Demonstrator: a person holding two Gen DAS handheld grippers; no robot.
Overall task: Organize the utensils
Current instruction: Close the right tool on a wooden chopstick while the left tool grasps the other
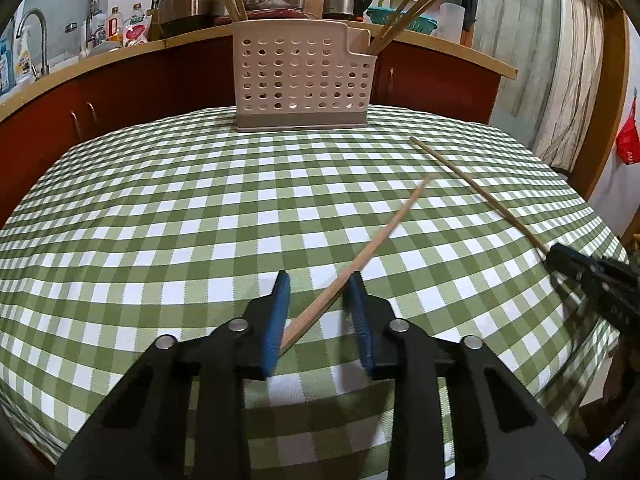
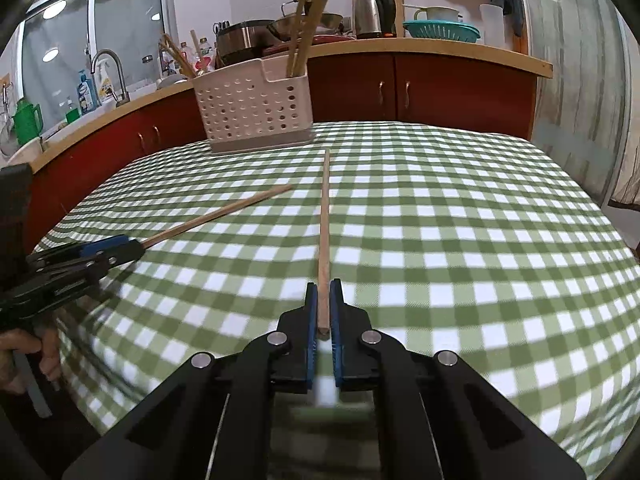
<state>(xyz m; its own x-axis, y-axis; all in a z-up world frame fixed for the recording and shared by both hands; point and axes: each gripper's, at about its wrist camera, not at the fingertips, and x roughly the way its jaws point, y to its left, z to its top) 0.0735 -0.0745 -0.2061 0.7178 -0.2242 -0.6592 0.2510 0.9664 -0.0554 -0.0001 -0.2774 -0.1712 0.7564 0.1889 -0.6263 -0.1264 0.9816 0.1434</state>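
Two wooden chopsticks lie on the green checked tablecloth (image 1: 160,216). One chopstick (image 1: 372,248) slants across the gap of my left gripper (image 1: 318,280). Its near end rests against the left pad and its shaft passes the right fingertip, while the jaws stand partly apart. The other chopstick (image 2: 325,216) points straight away from my right gripper (image 2: 323,284), whose blue pads are shut on its near end. In the left wrist view that gripper (image 1: 560,254) sits at the right table edge. A beige perforated utensil holder (image 1: 300,76) stands at the far edge with several chopsticks (image 1: 400,20) in it.
Behind the table runs a red cabinet with a wooden counter (image 2: 440,50) carrying a kettle (image 2: 372,10), pots and a teal colander (image 2: 440,30). A sink tap (image 2: 112,68) is at the far left. A hand (image 2: 24,352) holds the left gripper's handle.
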